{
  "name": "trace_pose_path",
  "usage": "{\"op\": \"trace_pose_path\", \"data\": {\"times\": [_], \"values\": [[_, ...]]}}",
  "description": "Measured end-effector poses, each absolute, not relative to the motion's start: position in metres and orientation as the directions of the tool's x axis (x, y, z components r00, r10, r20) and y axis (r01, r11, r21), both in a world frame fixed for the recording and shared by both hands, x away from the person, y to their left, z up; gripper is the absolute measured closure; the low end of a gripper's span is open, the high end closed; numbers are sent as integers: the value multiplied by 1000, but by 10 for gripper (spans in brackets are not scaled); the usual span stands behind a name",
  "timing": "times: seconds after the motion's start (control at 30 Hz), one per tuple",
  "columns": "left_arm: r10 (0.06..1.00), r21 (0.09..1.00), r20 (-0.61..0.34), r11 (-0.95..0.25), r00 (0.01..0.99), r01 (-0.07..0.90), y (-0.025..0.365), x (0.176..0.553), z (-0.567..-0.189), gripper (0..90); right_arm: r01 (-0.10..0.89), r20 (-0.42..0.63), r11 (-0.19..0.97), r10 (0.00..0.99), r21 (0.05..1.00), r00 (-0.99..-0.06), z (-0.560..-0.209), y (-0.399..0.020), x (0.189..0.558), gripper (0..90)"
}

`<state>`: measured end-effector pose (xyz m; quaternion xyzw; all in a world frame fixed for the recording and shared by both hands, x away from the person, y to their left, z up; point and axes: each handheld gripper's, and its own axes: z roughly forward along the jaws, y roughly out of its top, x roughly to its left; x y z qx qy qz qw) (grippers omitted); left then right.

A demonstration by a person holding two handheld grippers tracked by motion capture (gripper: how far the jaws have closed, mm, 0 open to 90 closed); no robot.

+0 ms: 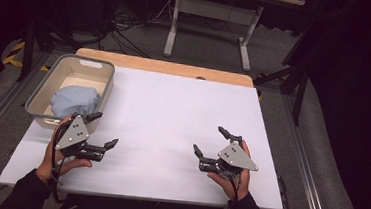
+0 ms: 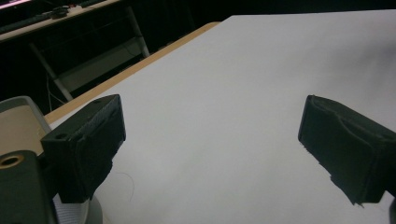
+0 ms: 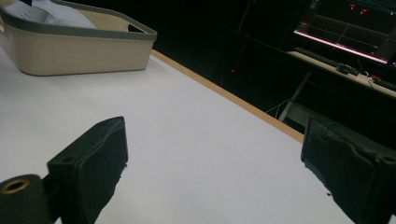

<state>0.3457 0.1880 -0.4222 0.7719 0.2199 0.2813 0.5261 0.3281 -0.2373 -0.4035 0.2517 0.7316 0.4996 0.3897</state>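
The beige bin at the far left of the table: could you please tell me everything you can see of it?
The bin is a beige, plastic-looking rectangular tub with a grey rim, rounded corners and a cut-out handle at its far end. It stands upright at the far left corner of the white table. Inside lies a crumpled light blue cloth, bunched toward the near end. The left gripper hovers just in front of it, jaws open; whether it touches the bin is unclear.

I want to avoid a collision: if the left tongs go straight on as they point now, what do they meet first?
Probably nothing: ahead of the left tongs lies bare white table, and the way looks free up to its far edge.
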Motion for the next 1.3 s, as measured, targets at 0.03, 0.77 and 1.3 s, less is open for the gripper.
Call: {"op": "trace_pose_path", "data": {"times": [0.03,0.77,1.3], "values": [[636,935,203,-352,745,46,188,346,-422,86,-20,-316,373,755,928,-574,-404,-238,328,81],[677,938,175,-336,715,88,203,339,-421,86,-34,-276,338,701,940,-658,-402,-221,354,78],[729,932,167,-336,664,134,241,342,-396,68,-38,-280,347,682,937,-676,-404,-216,353,84]]}}
